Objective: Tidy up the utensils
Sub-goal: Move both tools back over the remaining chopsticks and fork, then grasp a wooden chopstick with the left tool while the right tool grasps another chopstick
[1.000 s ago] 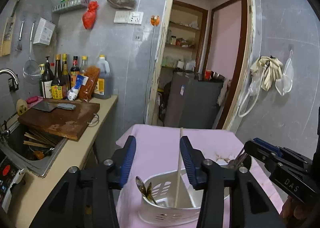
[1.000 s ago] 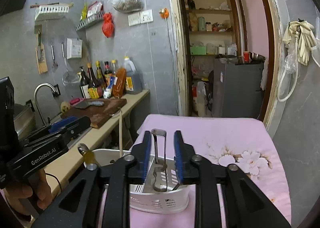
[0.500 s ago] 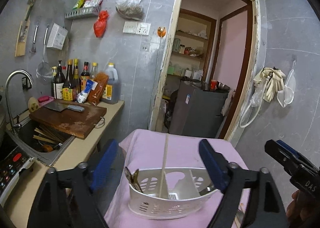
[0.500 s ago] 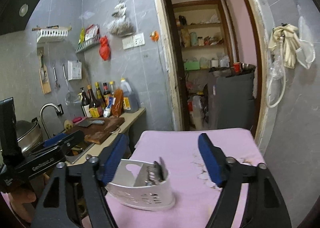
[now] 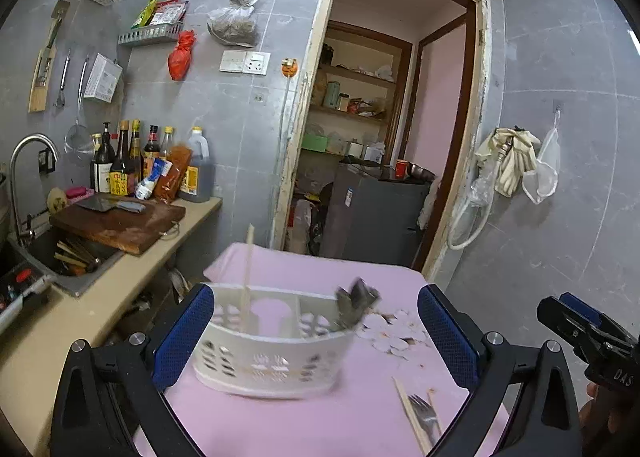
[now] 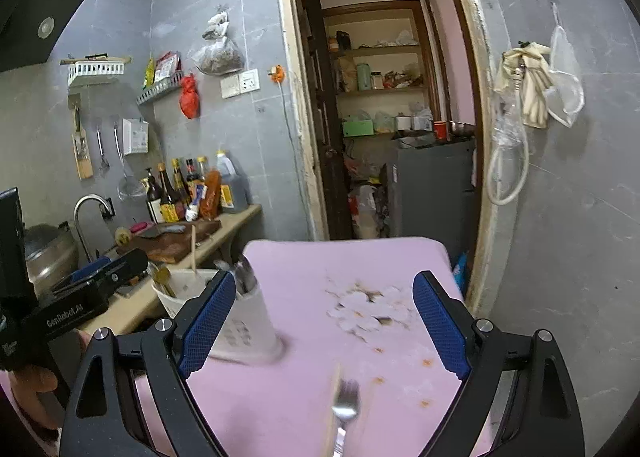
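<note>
On the pink floral cloth [image 5: 304, 421] covering the table, a white perforated utensil caddy [image 5: 272, 353] is seen from the left wrist view, standing between the wide-spread blue pads of the left hand-held gripper [image 5: 316, 333]. Nothing is held by that gripper; its jaws are set far apart, with the caddy just beside the left pad. A single pale chopstick [image 5: 247, 269] is stood upright in the caddy's left compartment, and a blurred bundle of metal cutlery [image 5: 354, 303] is leaned out of the right end. Near the lower right of the cloth, a fork [image 5: 423, 411] is laid beside two loose chopsticks [image 5: 412, 417], well apart from the caddy.

From the right wrist view, the right hand-held gripper [image 6: 320, 329] is likewise shown wide open and empty, held above the cloth [image 6: 360, 269]. The caddy [image 6: 224, 321] is partly hidden behind its left pad, with the upright chopstick [image 6: 193, 249] and cutlery handles [image 6: 244, 277] rising from it. The fork [image 6: 345, 409] is seen blurred at the bottom edge, tines pointing away from the camera, between the two pads but below them. Whether it touches the pale stick [image 6: 334, 401] alongside it cannot be told. The left gripper's body [image 6: 72, 297] is visible at the left.
</note>
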`<state>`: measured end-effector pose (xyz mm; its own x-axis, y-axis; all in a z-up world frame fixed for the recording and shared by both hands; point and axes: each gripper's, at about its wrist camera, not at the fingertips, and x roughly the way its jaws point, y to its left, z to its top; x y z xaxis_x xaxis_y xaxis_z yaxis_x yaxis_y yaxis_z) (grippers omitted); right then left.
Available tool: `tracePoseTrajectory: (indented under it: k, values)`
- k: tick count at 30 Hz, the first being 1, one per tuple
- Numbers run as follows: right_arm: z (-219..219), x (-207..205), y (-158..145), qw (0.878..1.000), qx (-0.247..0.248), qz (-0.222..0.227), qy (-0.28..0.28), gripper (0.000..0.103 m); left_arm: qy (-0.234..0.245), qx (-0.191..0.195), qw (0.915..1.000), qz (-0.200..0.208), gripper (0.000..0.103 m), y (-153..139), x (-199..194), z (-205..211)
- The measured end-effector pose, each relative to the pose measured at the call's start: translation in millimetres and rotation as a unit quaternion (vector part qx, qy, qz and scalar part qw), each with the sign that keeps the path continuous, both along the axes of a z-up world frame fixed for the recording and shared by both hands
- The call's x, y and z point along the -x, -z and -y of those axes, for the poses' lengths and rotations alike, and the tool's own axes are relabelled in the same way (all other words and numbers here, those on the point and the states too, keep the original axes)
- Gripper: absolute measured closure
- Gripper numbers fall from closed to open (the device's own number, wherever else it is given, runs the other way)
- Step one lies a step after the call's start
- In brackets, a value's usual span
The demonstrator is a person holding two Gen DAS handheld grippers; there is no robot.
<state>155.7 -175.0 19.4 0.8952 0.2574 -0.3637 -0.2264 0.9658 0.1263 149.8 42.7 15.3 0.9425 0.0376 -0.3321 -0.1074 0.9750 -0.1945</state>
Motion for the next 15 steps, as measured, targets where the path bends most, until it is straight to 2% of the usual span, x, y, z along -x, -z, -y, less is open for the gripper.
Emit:
tracePoseTrajectory:
  k: [5,15]
  values:
    - [30.4,7.5,21.7,1.0,0.015,-0.017,0.008,0.016,0.007,0.005,0.9999,-0.012,0.0,17.5,4.9,23.2]
    - [72.9,-5.1,88.7,0.995,0.014,-0.094,0.024,0.016,0.044,-0.028,0.9947,-0.089,0.0,65.0,-23.4,63.8]
